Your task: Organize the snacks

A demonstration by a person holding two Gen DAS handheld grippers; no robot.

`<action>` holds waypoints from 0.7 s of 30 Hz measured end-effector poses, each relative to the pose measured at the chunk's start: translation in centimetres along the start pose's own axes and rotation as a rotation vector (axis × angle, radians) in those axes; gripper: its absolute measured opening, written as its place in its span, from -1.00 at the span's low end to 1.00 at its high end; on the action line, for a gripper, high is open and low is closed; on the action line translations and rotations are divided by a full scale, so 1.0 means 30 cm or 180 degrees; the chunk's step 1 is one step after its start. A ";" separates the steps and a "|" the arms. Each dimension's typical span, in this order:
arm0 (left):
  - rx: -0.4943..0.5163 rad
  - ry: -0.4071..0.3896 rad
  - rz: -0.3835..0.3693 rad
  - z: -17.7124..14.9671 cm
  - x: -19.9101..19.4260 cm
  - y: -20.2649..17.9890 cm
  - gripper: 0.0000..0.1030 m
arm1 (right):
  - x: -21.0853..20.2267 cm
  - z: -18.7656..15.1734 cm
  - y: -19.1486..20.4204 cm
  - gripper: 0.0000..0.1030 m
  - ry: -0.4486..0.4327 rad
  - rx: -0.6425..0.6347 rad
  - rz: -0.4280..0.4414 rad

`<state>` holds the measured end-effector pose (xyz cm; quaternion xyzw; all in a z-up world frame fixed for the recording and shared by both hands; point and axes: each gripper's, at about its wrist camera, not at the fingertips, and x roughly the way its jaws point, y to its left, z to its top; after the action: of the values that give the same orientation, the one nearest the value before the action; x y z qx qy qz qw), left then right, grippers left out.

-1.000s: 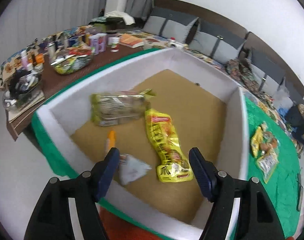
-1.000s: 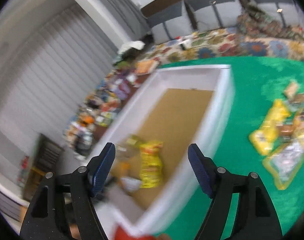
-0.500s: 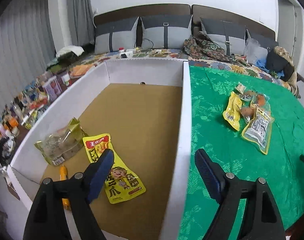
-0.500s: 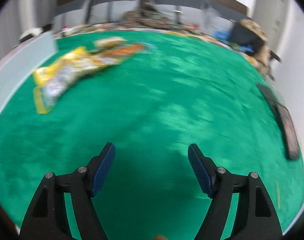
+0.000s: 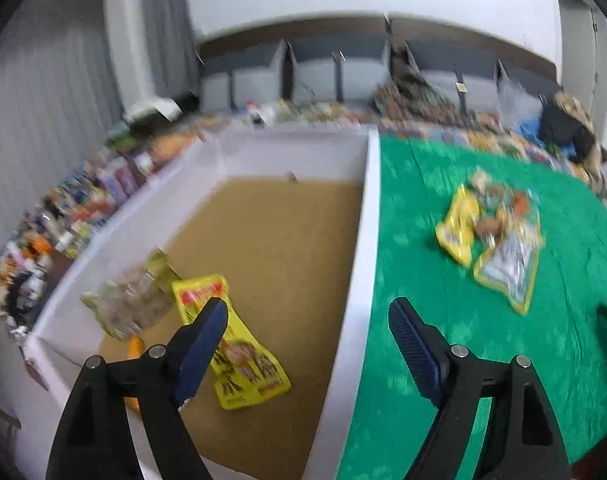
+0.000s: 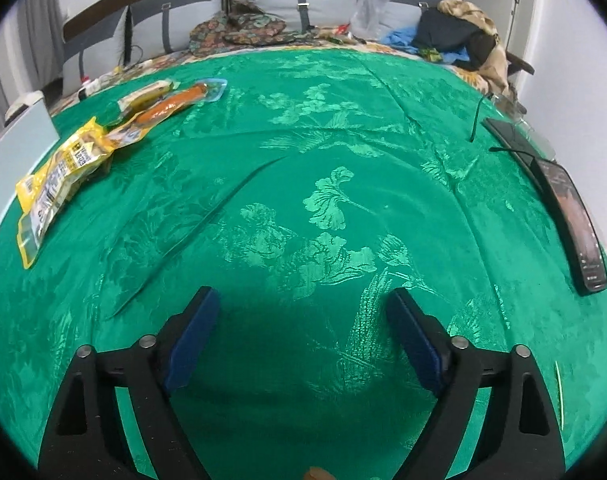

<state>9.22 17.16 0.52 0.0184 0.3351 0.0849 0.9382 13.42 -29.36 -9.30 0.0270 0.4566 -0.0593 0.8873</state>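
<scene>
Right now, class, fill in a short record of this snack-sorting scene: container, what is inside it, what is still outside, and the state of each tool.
container: white box, brown floor
inside: yellow packet, clear greenish packet, small orange item
outside: snack pile on green cloth
left tool: open, empty, over the box wall
right tool: open, empty, above bare cloth

The left wrist view looks down and forward over the near corner of the white-walled cardboard box (image 5: 363, 240), straddling its right wall. The right wrist view sits low over the green patterned cloth (image 6: 323, 208) right of that box. Both share the snack-packet cluster (image 5: 495, 240) (image 6: 75, 156) and the grey cushions (image 6: 283, 8) behind.
</scene>
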 end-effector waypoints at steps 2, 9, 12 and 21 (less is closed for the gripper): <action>0.0009 -0.0329 0.0125 0.019 -0.077 -0.026 0.61 | -0.001 -0.002 0.000 0.74 0.0000 0.0001 0.0001; 0.0081 -0.0803 -0.0422 0.045 -0.232 -0.204 0.99 | -0.001 -0.003 -0.001 0.74 0.0000 -0.0001 -0.0014; 0.0102 -0.0346 -0.0866 0.002 -0.161 -0.304 0.99 | -0.001 -0.003 -0.001 0.74 0.0000 -0.0001 -0.0014; 0.0409 0.0649 -0.1107 -0.161 0.150 -0.518 0.99 | -0.001 -0.003 -0.002 0.75 0.0001 0.0000 -0.0013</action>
<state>11.88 2.53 -7.45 0.0114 0.4311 -0.0984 0.8968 13.31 -29.41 -9.32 0.0261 0.4568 -0.0612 0.8871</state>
